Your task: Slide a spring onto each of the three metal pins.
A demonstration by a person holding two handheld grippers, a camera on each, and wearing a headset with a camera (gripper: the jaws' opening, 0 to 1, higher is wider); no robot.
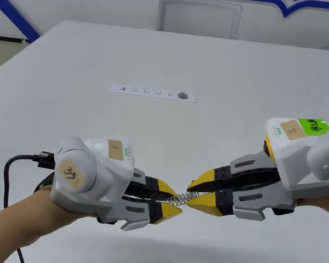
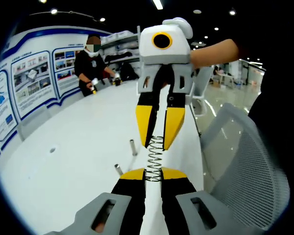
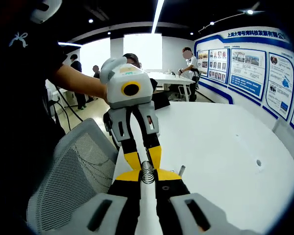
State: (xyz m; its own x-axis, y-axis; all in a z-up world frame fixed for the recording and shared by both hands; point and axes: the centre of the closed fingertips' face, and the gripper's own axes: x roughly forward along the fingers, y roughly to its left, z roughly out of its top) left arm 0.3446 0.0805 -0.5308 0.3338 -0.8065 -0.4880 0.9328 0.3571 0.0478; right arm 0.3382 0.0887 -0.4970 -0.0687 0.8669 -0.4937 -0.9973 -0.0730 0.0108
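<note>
In the head view a spring (image 1: 182,198) is held clear of the white table (image 1: 153,142). It is pinched at one end by the left gripper (image 1: 174,201) and at the other by the right gripper (image 1: 191,195), whose yellow tips almost meet. In the left gripper view the spring (image 2: 155,156) is seen spanning the two pairs of jaws, both pressed together on it, while a far pin (image 2: 133,147) and a near pin (image 2: 118,169) are seen standing upright and bare on the table. In the right gripper view the spring (image 3: 147,171) is seen end-on between the clamped jaws, with a pin (image 3: 182,170) on the table nearby. The step in hand is judged to be a hand-over or re-grip, with no spring yet fitted on the pins seen. Next, one grip must be released, and the freed end of the spring lined up over a pin and lowered along it.
</note>
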